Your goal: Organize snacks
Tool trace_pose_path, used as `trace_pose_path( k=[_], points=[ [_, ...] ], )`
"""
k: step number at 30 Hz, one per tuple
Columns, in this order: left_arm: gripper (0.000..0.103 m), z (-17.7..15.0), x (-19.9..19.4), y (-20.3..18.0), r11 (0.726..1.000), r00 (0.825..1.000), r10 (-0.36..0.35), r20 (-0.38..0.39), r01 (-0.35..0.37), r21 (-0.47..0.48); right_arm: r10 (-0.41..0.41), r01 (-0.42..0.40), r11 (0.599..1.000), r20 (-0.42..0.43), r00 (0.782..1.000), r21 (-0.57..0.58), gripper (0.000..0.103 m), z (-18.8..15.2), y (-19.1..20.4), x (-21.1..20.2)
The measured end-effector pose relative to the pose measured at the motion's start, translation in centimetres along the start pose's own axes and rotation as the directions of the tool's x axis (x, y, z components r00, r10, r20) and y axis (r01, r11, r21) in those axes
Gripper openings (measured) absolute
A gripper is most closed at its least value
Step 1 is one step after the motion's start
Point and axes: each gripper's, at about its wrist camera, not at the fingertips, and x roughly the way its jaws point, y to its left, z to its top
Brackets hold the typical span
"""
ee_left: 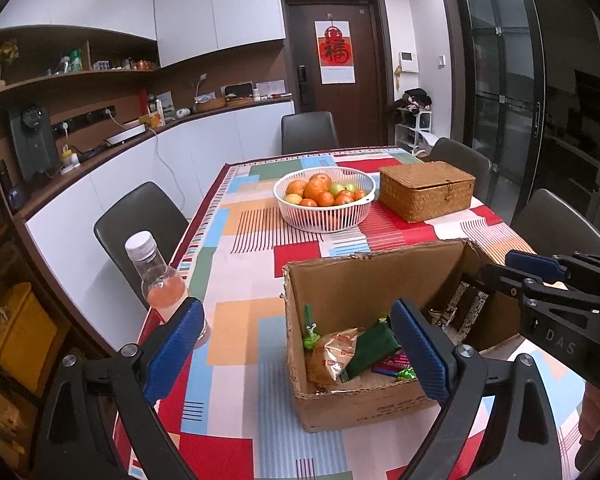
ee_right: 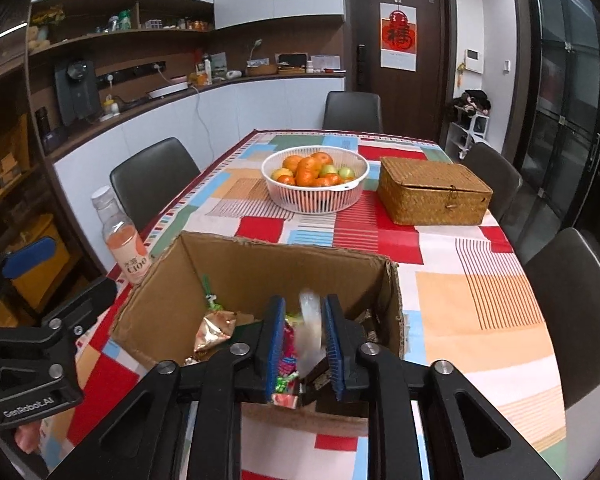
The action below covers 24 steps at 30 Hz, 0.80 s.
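1. The table (ee_right: 480, 288) wears a patchwork cloth of red, blue and orange blocks; its near right half lies bare, well apart from everything else.
2. The cardboard box (ee_right: 260, 272) stands open-topped near the table's front edge, snack packets (ee_left: 340, 356) heaped inside on its left.
3. A lidded wicker box (ee_right: 432, 192) sits beyond it, just beside a white fruit basket (ee_right: 314, 196).
4. A drink bottle (ee_right: 124, 248), printed "C100", stands by the table's left edge, left of the box.
5. The left gripper (ee_left: 296, 352), its body marked "GenRobot.AI", hovers with jaws wide apart and nothing between them, straddling the box's left wall.
6. The right gripper (ee_right: 302, 344), lettered "DAS", hangs over the box; its jaws stand slightly apart around a blurred clear wrapper (ee_right: 310, 332). Whether the pads touch it, I cannot tell.
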Motion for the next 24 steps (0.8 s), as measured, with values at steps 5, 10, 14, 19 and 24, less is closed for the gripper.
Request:
trace_pose_path(
  k=[5, 10, 14, 19, 24],
  points=[
    [0.096, -0.6, -1.0, -0.4, 1.000, 1.000, -0.009, 0.011, 0.009, 0.008, -0.012, 0.012, 1.000, 0.019, 1.000, -0.013, 0.030, -0.8, 0.3, -1.2],
    [0.099, -1.6, -3.2, -0.6, 1.000, 0.999, -0.012, 0.052, 0.012, -0.006, -0.011, 0.011, 1.000, 0.046, 0.999, -0.012, 0.031, -2.0, 0.4, -3.4],
    [0.102, -3.0, -6.1, -1.0, 1.000, 0.995, -0.012, 0.098, 0.013, -0.012, -0.023, 0.024, 1.000, 0.086, 0.996, -0.009, 0.041, -3.7, 0.5, -6.2],
    [0.103, -4.9, -9.1, -1.8, 1.000, 0.991, -0.011, 0.135, 0.010, 0.007, -0.036, 0.036, 0.999, 0.118, 0.992, 0.001, 0.053, -6.0, 0.5, -9.2],
    [0.103, -6.8, -11.6, -2.4, 1.000, 0.988, 0.001, 0.152, -0.004, 0.017, -0.064, 0.062, 0.998, 0.143, 0.988, 0.017, 0.067, -8.7, 0.5, -11.9]
  ],
)
